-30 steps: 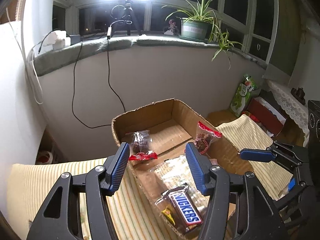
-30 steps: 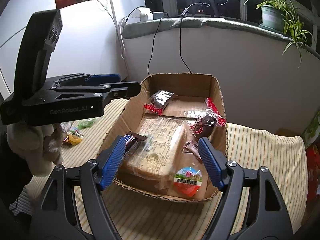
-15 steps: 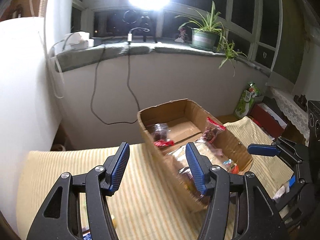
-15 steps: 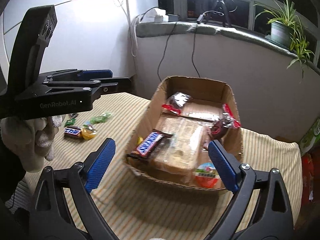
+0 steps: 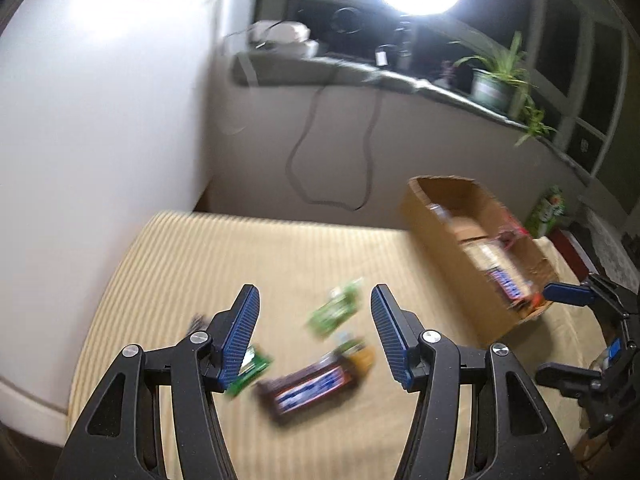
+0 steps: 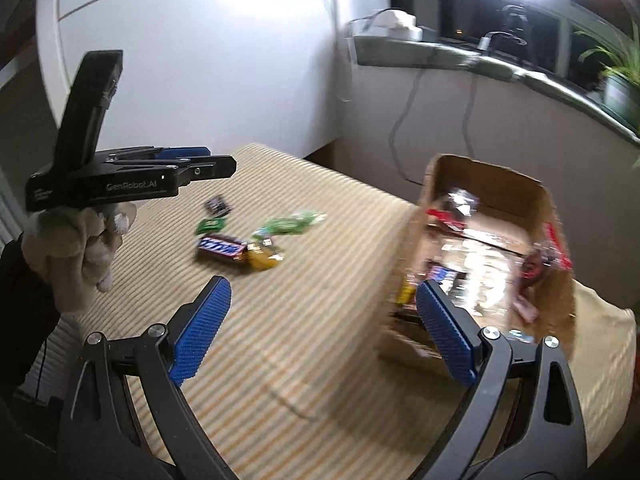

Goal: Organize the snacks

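Note:
A cardboard box [image 5: 436,220] [image 6: 536,200] holding several snacks stands on the striped table at the right. Loose snacks lie on the table's left half: a Snickers bar [image 5: 310,388] [image 6: 222,247], a yellow candy [image 6: 262,258], green packets [image 5: 334,312] [image 6: 292,222] [image 6: 210,224] and a small dark packet [image 6: 218,206]. My left gripper [image 5: 312,334] is open and empty, above the loose snacks. It also shows in the right wrist view [image 6: 192,164]. My right gripper [image 6: 320,332] is open and empty, near the box's left wall.
A white wall [image 5: 100,120] borders the table on the left. A windowsill [image 5: 360,68] with a bright lamp, cables and a potted plant [image 5: 496,80] runs behind. The striped table [image 6: 280,340] has bare cloth in front of the snacks.
My left gripper swung left from over the box to above the loose snacks. My right gripper drew back and left from the box and opened wider.

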`<action>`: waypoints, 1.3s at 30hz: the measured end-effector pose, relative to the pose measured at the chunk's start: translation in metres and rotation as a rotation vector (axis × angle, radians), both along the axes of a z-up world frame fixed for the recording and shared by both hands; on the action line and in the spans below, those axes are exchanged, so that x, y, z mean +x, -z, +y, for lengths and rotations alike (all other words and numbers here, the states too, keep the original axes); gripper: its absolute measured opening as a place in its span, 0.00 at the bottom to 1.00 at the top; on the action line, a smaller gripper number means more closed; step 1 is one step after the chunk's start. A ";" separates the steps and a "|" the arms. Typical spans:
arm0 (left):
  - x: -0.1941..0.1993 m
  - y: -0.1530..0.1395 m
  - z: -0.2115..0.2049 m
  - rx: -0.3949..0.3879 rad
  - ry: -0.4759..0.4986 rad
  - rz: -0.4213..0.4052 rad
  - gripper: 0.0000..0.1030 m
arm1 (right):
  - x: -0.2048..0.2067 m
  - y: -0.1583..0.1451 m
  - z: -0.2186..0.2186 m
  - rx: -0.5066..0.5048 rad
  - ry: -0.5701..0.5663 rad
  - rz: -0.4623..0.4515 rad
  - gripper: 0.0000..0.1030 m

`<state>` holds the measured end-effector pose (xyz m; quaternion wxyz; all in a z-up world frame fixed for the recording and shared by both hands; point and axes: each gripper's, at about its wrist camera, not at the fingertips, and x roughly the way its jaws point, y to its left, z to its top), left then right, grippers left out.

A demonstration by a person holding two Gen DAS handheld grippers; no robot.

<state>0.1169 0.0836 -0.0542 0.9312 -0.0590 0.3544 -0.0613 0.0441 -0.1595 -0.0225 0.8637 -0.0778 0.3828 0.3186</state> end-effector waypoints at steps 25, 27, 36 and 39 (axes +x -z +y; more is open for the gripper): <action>0.002 0.061 0.007 -0.030 0.184 0.174 0.50 | 0.054 0.079 0.088 0.035 -0.046 0.283 0.49; 0.004 0.064 0.006 -0.021 0.203 0.187 0.50 | 0.058 0.084 0.091 0.029 -0.049 0.297 0.47; -0.005 0.075 -0.010 0.090 0.257 0.214 0.50 | 0.071 0.093 0.101 0.020 -0.040 0.312 0.44; -0.002 0.077 -0.009 0.107 0.242 0.213 0.40 | 0.073 0.093 0.107 0.007 -0.042 0.302 0.44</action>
